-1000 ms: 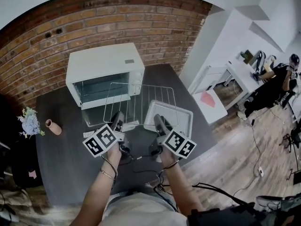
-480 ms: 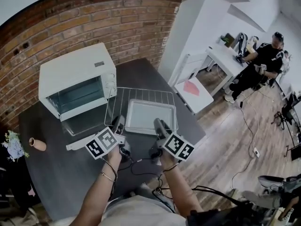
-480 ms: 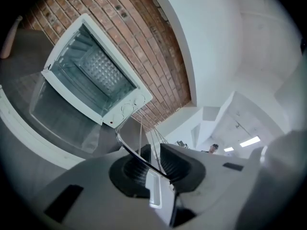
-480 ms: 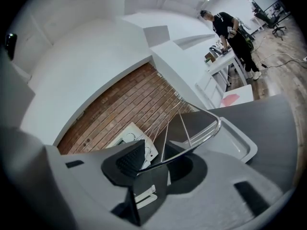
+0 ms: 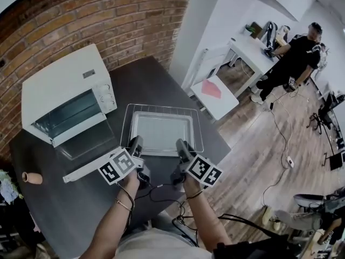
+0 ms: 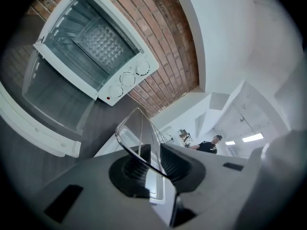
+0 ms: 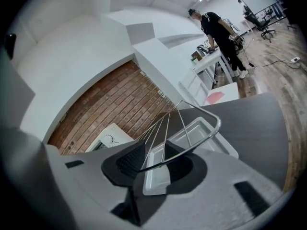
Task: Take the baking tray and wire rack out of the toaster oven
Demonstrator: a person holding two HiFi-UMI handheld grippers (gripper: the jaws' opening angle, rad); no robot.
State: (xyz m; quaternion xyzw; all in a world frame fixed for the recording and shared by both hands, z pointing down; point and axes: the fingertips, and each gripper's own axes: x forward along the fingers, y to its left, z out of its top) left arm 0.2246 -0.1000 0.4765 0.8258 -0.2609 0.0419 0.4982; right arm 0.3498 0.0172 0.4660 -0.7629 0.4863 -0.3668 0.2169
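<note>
Both grippers have carried the wire rack (image 5: pixel 161 108) and the baking tray (image 5: pixel 161 133) rightward, away from the mouth of the toaster oven (image 5: pixel 59 85). A second ago the rack's far end still stood at the oven's opening; now the pair sits wholly outside it, over the dark table (image 5: pixel 145 80) to the right of the open door (image 5: pixel 86 144).

Rack and tray are stacked together, the tray inside the rack's outline. Whether they touch the tabletop cannot be told.

The left gripper (image 5: pixel 136 142) is clenched on the near edge at its left part. Its own view shows the rack's rim wire (image 6: pixel 139 157) and the tray's lip (image 6: pixel 154 185) pinched between the pads. The right gripper (image 5: pixel 180 143) grasps the same near edge further right – rim wire (image 7: pixel 193 148) and tray (image 7: pixel 200 135) both lie between its jaws.

Closest obstacle: the lowered oven door, whose white handle reaches near the left gripper. A small vase (image 5: pixel 31 177) stands at the table's far-left edge, well apart. The rack's right side lies near the table's right edge. Beyond it are a white side table with a pink sheet (image 5: pixel 211 88) and a wooden floor (image 5: pixel 259 161) – further right a person (image 5: pixel 291 58) stands at a white desk. A brick wall (image 5: pixel 81 20) runs behind the oven.
</note>
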